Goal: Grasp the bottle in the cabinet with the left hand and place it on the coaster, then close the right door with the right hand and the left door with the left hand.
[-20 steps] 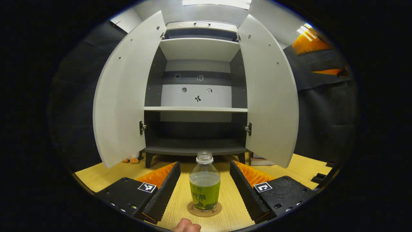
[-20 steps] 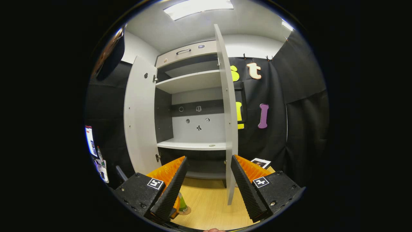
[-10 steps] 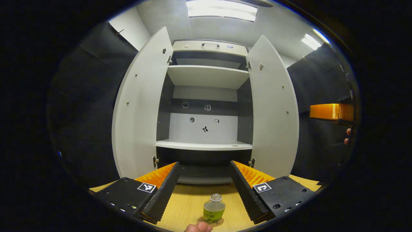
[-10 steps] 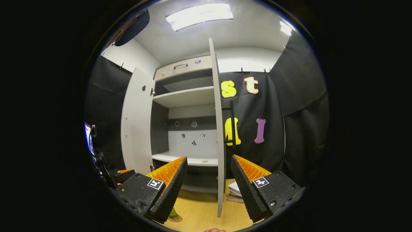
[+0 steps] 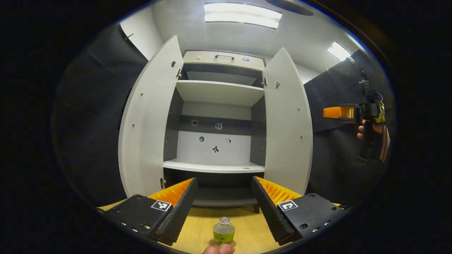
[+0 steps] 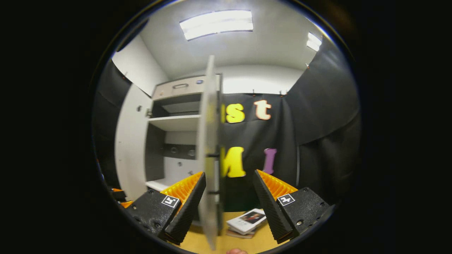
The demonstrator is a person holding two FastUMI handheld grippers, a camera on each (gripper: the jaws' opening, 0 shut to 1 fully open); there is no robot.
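Bottle sits on the coaster at 6 o'clock, smaller than a second ago: your left gripper has backed off, jaws wide and empty. Right gripper, jaws wide too, has swung out to the right door, now edge-on at 12. Both doors still open; push next.

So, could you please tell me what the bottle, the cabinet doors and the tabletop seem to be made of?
Bottle: likely clear plastic, see-through above a glossy green label.
Left door and right door: apparently matte light-grey laminated board, flat and even, with small fittings.
Tabletop: wood or wood-look laminate, showing pale straight grain lines.
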